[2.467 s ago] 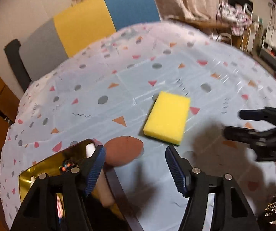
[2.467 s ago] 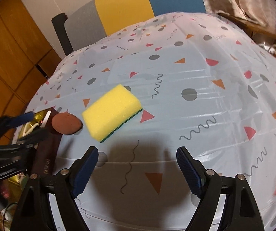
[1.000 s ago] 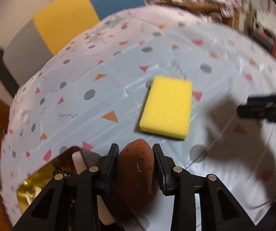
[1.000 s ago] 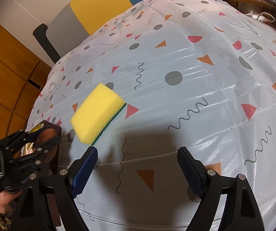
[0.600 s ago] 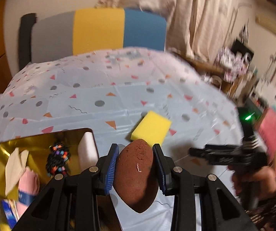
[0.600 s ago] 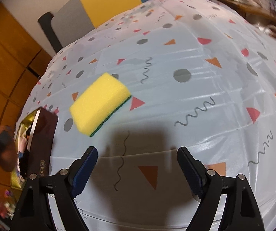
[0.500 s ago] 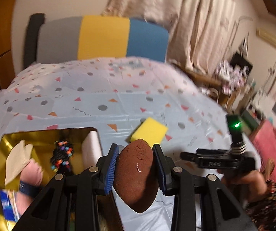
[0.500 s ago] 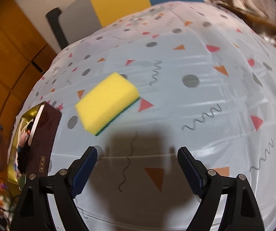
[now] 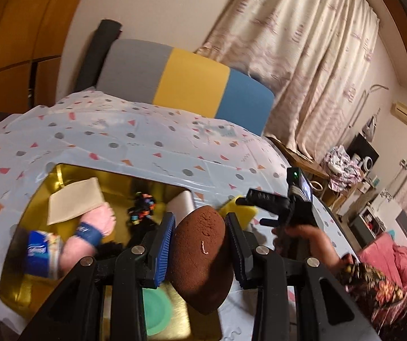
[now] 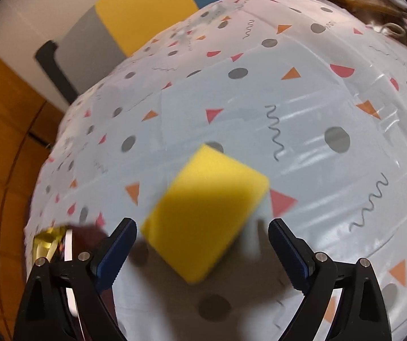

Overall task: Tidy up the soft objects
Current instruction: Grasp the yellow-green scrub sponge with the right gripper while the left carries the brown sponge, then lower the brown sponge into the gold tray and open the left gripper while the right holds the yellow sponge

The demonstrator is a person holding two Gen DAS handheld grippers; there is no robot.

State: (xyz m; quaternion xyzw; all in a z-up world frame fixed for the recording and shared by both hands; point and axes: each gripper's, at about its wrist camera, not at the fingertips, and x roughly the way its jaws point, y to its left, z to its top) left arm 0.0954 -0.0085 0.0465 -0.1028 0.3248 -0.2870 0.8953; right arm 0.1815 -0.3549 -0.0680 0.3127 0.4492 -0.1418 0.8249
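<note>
My left gripper [image 9: 199, 237] is shut on a brown egg-shaped sponge [image 9: 200, 258] and holds it up above the near right edge of the gold box [image 9: 61, 176]. A yellow sponge [image 10: 206, 210] lies on the patterned tablecloth [image 10: 302, 108]. My right gripper [image 10: 200, 244] is open and hovers over it, with the sponge's near end between the jaws; the frame is blurred. In the left wrist view the yellow sponge [image 9: 243, 209] peeks out behind the right gripper's black body [image 9: 283, 204].
The gold box holds a beige cloth [image 9: 74, 200], a pink item with a blue band [image 9: 87, 236], a beaded piece [image 9: 142, 206], a white block [image 9: 182, 204] and a green disc [image 9: 155, 312]. A grey, yellow and blue chair back [image 9: 186, 82] stands behind the table.
My left gripper closed on the brown sponge, lifted it and swung it over toward the gold box. My right gripper moved forward and left over the yellow sponge.
</note>
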